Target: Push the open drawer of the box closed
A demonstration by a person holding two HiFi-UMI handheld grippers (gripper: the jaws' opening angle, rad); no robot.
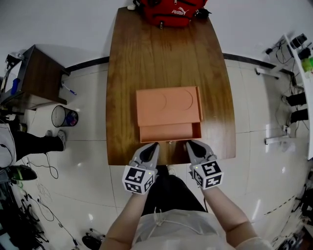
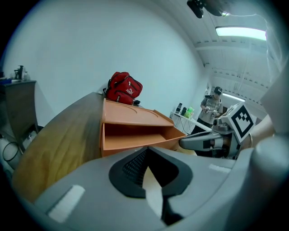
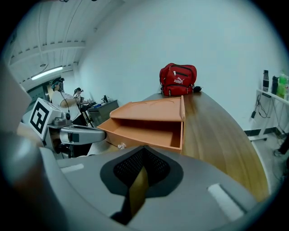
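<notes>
Left gripper [image 1: 153, 146]: jaws pressed together, nothing between them. Right gripper [image 1: 191, 144]: same, jaws together and empty. Both sit at the table's [image 1: 124, 73] near edge with their tips pointing to 12 o'clock.

The drawer [image 1: 168, 132] is pulled out of the orange box [image 1: 168, 105] toward me, so it opens to 6 o'clock. From the left tip its front panel is just ahead at about 1 o'clock, and from the right tip at about 11. The tips bracket the panel's middle, where a small clear knob [image 3: 121, 145] sits. Both tips are just beside the panel. I can't tell contact from here, and neither hand is clearly nearer.

The panel's long axis runs 9 to 3, square to my jaws. Slide travel runs 6 to 12, so my read is a straight push toward 12. Both tips should move evenly or the drawer may rack in the box.

A red Puma bag [image 1: 171, 11] sits at the far end of the table at 12, well apart from the box.
</notes>
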